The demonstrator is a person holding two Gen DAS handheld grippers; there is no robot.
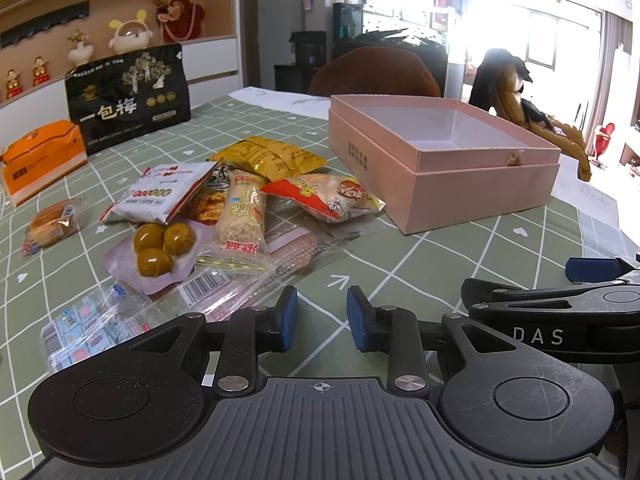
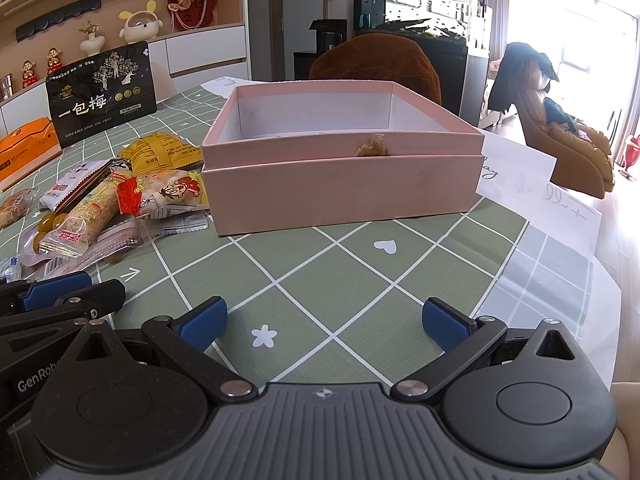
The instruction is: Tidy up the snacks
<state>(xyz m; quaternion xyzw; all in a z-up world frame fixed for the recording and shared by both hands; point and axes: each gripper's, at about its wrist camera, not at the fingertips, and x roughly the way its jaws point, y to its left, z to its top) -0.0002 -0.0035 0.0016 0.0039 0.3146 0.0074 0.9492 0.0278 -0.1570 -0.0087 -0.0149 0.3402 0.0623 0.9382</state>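
Both the left gripper [image 1: 322, 316] and right gripper [image 2: 325, 322] hover released and empty over the checked tablecloth [image 2: 320, 272], snack packets [image 1: 240, 208] left of the pink box [image 2: 340, 176].

A pink box [image 2: 340, 196] sits open on the table, and nothing shows inside it. It is white inside and has a small tan tassel [image 2: 370, 147] on its front. Just to its left lies a pile of snacks. A red and white bag [image 1: 324, 196] lies nearest the box. A yellow pack [image 1: 268, 156] lies behind it. A long rice bar [image 1: 242, 216] lies on the pile, pointing away. A white packet [image 1: 160, 196] leans beside it. Three round green plums [image 1: 162, 242] sit in a clear pack. A small cake [image 1: 52, 222] lies alone, farther left. A clear packet [image 1: 88, 326] lies at the near edge of the pile.
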